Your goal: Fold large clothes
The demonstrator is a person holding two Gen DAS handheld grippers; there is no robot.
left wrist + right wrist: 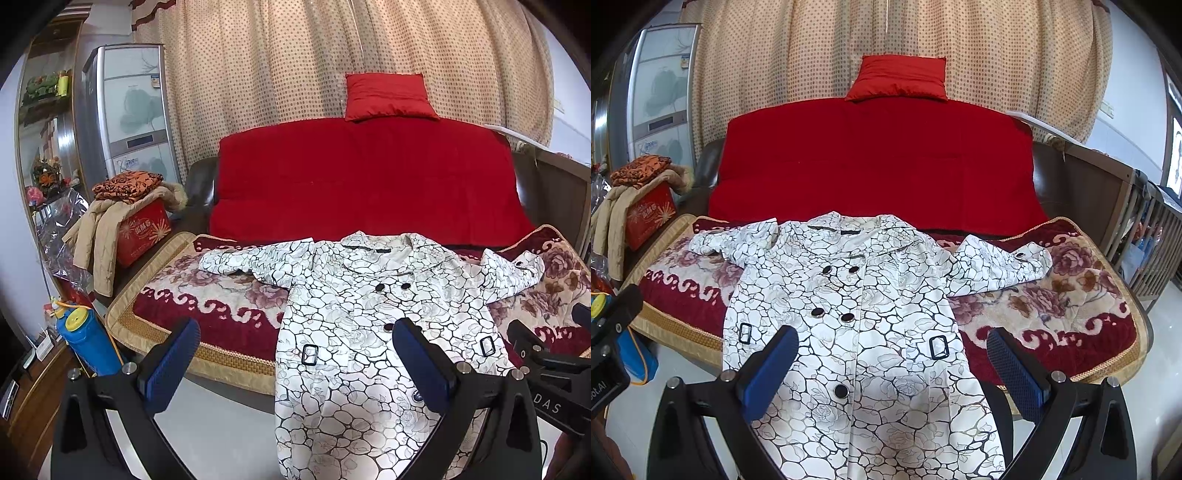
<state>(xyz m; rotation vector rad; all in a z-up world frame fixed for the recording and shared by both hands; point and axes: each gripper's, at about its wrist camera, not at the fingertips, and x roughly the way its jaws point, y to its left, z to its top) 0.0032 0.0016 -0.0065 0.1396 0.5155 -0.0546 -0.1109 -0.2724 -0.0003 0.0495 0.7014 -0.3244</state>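
Left wrist view is showing the coat [369, 314] lying face up on the sofa seat [207, 291], hem hanging over the front edge, sleeves spread. Left gripper [295, 365] and right gripper [892, 369] are hovering, fingers wide, holding nothing. Folding is not begun; next move calls for pinching a sleeve.

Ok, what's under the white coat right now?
The coat lies on a floral blanket covering the sofa seat; its hem hangs over the front edge. Whatever lies beneath the coat's body is hidden.
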